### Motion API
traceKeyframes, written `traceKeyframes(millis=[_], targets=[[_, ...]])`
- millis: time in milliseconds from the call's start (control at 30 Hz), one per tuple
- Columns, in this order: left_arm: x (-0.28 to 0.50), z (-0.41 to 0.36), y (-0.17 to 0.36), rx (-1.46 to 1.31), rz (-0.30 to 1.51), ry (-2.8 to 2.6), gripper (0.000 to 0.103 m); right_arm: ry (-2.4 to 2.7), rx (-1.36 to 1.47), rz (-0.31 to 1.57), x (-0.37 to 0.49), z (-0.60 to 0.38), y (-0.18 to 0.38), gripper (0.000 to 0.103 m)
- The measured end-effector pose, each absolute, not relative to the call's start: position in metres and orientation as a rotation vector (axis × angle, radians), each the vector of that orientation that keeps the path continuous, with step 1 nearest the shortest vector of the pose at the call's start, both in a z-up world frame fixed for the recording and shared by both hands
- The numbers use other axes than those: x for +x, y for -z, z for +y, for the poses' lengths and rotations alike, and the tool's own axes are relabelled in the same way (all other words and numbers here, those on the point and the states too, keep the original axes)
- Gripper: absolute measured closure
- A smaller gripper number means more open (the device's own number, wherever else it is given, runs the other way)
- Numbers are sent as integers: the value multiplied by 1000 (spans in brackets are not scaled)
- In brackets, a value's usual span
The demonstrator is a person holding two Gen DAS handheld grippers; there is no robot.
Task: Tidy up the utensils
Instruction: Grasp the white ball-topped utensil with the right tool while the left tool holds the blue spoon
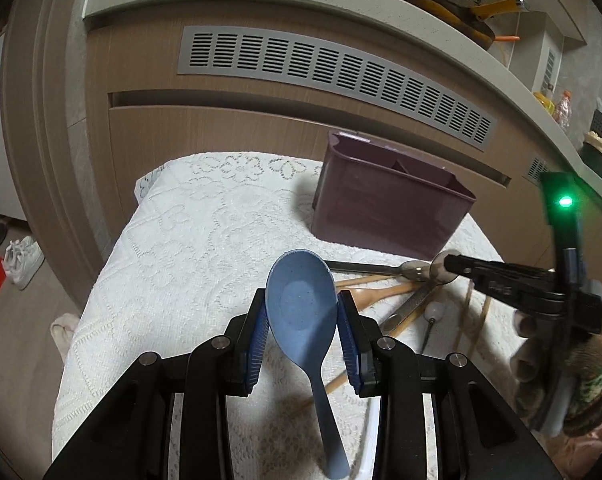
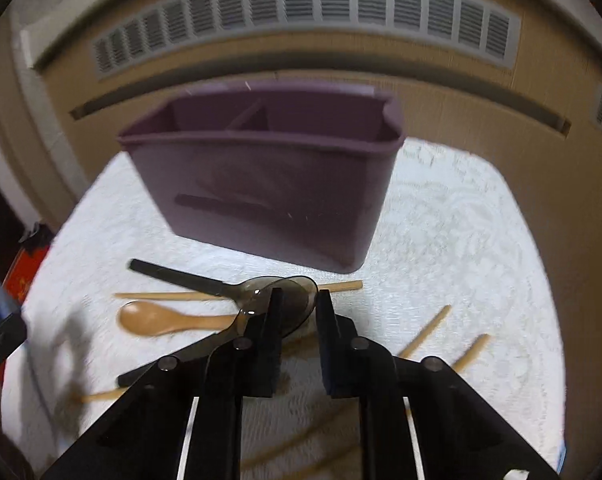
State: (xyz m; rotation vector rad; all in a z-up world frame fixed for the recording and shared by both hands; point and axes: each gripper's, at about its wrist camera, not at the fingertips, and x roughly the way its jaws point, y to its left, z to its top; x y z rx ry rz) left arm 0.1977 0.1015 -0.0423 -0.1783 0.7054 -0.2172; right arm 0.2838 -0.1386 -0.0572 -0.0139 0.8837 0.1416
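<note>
We see the purple holder [image 2: 261,184] upright at the far side of the table [image 1: 173,240], which is covered in white lace and stands against a wooden cabinet [image 1: 221,128]. A divider splits the holder into compartments; we cannot make out anything inside them. Our left claw [image 1: 301,312] is clenched on the bowl of a blue spoon [image 1: 303,312], whose handle hangs down toward the camera. Our right claw [image 2: 297,300] sits low over the utensil pile, its fingers apart on either side of the bowl of a translucent brown spoon [image 2: 289,300]; whether they press on it we cannot tell.

The table's left stretch lies bare up to its rounded edge; the pile lies just in front of the holder.

On the cloth we count one wooden spoon [image 2: 157,322], a dark-handled spoon [image 2: 181,276], and several wooden chopsticks [image 2: 425,334]; motion blur hides their exact number.
</note>
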Motion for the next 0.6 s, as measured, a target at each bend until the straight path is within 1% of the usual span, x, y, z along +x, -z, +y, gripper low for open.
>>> traceKeyframes(millis=[100, 200, 467, 533, 600], targets=[[192, 98, 38, -177, 706, 224, 69, -191, 15, 851, 268, -148, 40, 94], [185, 94, 29, -168, 697, 227, 69, -203, 22, 798, 250, -152, 19, 94], [159, 72, -12, -96, 608, 255, 69, -176, -76, 594, 195, -164, -42, 95], [155, 67, -17, -82, 601, 261, 69, -182, -81, 596, 189, -169, -50, 95], [158, 65, -16, -72, 626, 233, 69, -214, -64, 673, 195, -174, -42, 95]])
